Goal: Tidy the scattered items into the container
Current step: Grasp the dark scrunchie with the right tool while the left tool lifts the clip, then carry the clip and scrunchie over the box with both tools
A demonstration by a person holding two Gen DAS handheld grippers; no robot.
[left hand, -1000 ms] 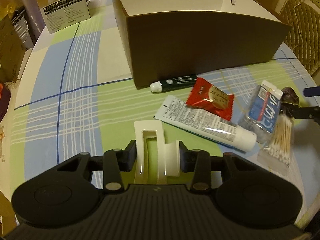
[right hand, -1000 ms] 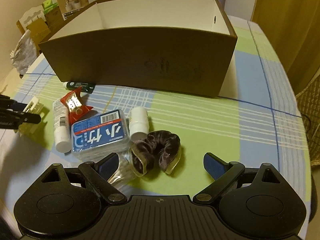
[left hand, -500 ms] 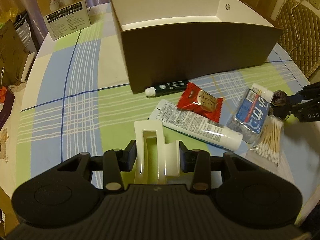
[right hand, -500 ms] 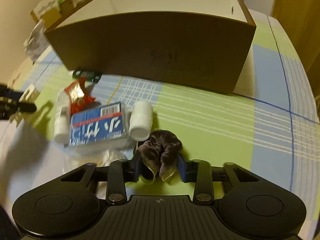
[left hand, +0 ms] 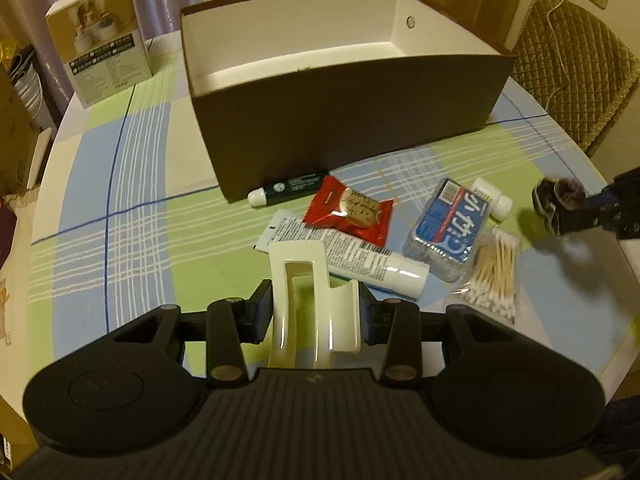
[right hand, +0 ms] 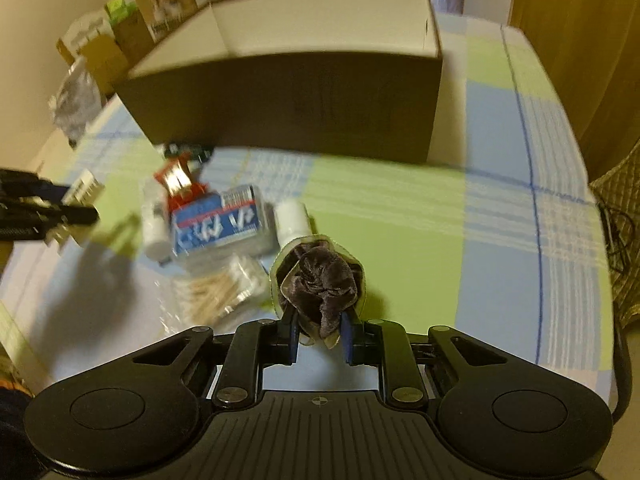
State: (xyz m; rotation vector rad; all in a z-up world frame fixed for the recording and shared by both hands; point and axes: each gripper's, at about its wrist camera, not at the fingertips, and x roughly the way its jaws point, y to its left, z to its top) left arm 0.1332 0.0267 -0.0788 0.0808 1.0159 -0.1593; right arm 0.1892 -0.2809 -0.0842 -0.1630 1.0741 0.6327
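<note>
Carrying both loads to the box (left hand: 348, 120) is the step in hand, as we judge it. We hold a cream clip (left hand: 310, 300) clamped between the fingers of the left gripper (left hand: 312, 312), and a dark scrunchie (right hand: 320, 280) pinched in the right gripper (right hand: 320, 338). For a clean drop, we advise lifting each load above the near wall and bringing it over the white floor of the box before parting the fingers. The scrunchie is soft and bulges out of the grip, so we keep the squeeze firm.

Both grippers sit above the table (left hand: 132, 208), pointing toward the box; the right one is at the table's right side, blurred. The tube (left hand: 348, 258), snack (left hand: 348, 210), tissues (left hand: 452, 232) and swabs (left hand: 494, 276) lie loose before the box.
</note>
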